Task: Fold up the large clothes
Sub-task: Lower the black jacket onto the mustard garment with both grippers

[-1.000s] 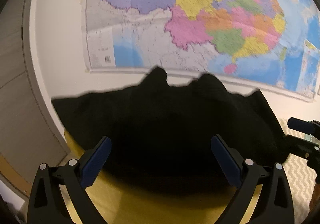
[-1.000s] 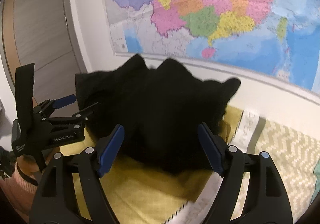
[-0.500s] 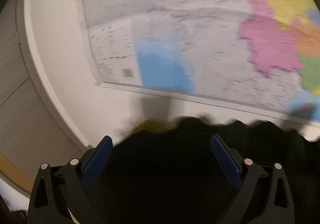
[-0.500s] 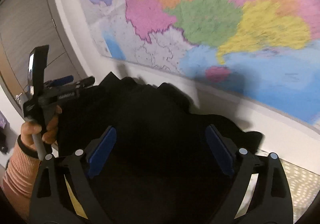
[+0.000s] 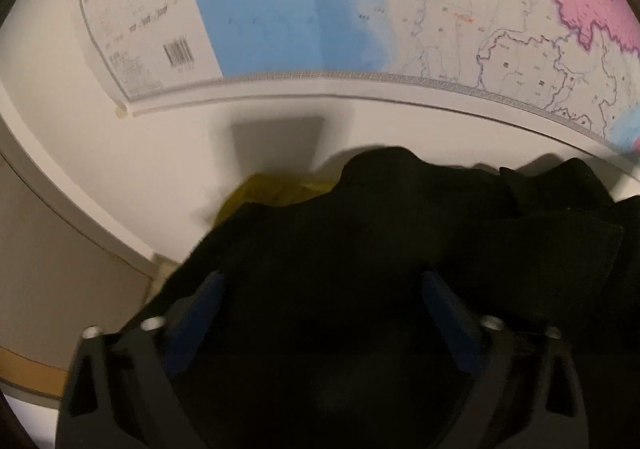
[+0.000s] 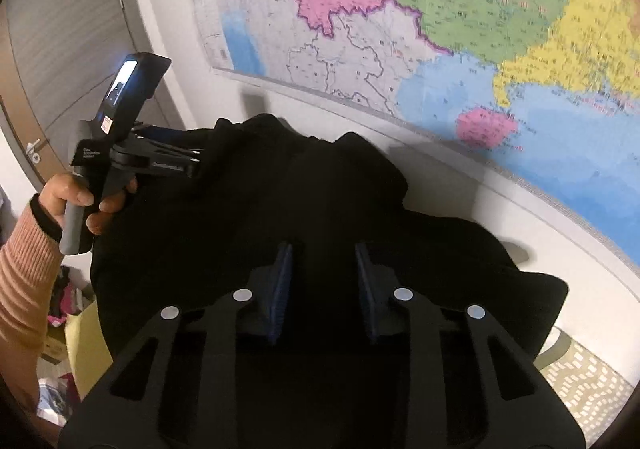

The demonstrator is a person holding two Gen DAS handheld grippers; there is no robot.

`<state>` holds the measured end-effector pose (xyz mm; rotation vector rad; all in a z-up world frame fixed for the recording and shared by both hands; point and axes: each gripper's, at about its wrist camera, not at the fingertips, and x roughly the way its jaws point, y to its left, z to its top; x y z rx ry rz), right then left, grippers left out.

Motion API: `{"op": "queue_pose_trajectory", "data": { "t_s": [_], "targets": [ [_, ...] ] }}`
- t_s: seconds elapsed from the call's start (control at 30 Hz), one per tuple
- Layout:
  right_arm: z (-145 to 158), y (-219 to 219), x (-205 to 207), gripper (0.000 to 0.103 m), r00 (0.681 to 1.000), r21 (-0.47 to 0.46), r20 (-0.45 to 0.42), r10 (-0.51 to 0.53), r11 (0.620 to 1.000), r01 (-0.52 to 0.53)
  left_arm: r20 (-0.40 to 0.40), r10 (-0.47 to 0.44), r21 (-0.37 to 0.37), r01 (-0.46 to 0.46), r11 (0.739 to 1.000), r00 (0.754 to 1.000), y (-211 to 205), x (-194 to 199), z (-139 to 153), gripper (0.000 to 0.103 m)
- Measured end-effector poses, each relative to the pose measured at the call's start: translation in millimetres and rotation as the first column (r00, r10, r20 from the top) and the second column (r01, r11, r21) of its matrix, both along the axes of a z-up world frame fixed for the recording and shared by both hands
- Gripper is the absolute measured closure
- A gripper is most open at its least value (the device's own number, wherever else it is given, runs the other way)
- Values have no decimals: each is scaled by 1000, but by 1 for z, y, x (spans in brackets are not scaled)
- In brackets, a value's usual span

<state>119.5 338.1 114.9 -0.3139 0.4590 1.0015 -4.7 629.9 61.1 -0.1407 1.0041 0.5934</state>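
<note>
The black garment [image 6: 248, 233] lies heaped on a yellow sheet [image 5: 276, 191] against the wall. Both tools have just been closing: the right tool [image 6: 322, 289] seemingly pinches cloth, the left tool [image 5: 320, 313] gapes. Next, the left needs a firm pinch.

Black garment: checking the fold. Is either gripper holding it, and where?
Cannot tell. The right gripper, mid-cloth, and left gripper, near its edge, have just been closing with the black garment between their jaws; black-on-black hides contact.
</note>
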Motion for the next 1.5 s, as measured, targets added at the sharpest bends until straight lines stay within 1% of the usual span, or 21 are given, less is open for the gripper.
{"op": "queue_pose_trajectory", "data": {
  "t_s": [0.07,0.1,0.13,0.23,0.33,0.4,0.47,0.57,0.6,0.63,0.67,0.7,0.77,0.87,0.93,1.03,1.17,1.27,1.33,1.43,1.5],
  "targets": [
    [1,-2,-3,79,1000,9,-1,3,1000,-3,-5,-22,42,22,999,1000,-7,1,0,62],
    [2,-3,-4,81,1000,21,-3,3,1000,-3,-7,-22,81,23,996,1000,-9,1,2,71],
    [4,-4,-5,84,1000,32,-5,8,999,-8,-4,7,111,-7,994,1000,-8,-1,6,89],
    [10,-8,-9,87,1000,63,7,20,998,-21,89,64,88,-72,994,994,0,-12,27,96],
    [17,-6,-15,88,999,80,43,17,997,-21,155,112,92,-127,988,982,13,-22,47,95],
    [20,-6,-14,89,999,91,33,6,996,-9,157,130,60,-141,988,979,24,-25,48,92],
    [16,0,-4,87,999,73,-13,-40,997,41,90,160,44,-164,985,983,31,-19,34,78],
    [0,6,17,70,989,4,-121,-84,996,85,-10,240,42,-239,970,971,40,-14,11,64],
    [-2,1,20,67,986,23,-142,-88,995,92,19,248,40,-248,968,969,40,-18,14,64],
    [0,-4,19,56,986,40,-143,-88,995,95,49,244,43,-246,968,969,39,-22,19,63],
    [3,-13,15,47,987,66,-132,-89,993,98,88,240,50,-244,968,967,36,-29,28,50],
    [7,-20,12,44,989,87,-117,-91,991,102,128,241,62,-250,966,962,32,-38,37,45],
    [13,-37,5,44,991,127,-95,-96,986,108,221,225,88,-249,965,949,23,-56,57,43],
    [15,-48,2,45,993,136,-87,-83,986,94,298,138,114,-178,977,945,-8,-71,77,40],
    [8,-45,6,45,992,94,-83,-92,991,100,302,69,122,-110,986,951,-33,-75,77,39],
    [-9,-41,19,47,981,45,-153,-118,991,126,288,-34,59,18,998,957,-64,-77,69,39],
    [-5,-60,4,45,982,117,-158,-107,985,126,250,-27,33,19,999,968,-81,-78,50,39],
    [5,-76,-31,44,994,168,-96,-50,984,66,303,-30,1,31,1000,952,-97,-92,54,38],
    [6,-83,-54,44,999,190,-54,-3,982,13,330,-64,19,62,998,942,-113,-98,56,37],
    [-5,-83,-78,42,998,171,-26,56,984,-51,343,-107,88,81,993,933,-130,-106,54,19],
    [-18,-74,-84,42,998,102,6,60,993,-60,328,-101,97,72,993,939,-133,-108,48,19]
  ]
}}
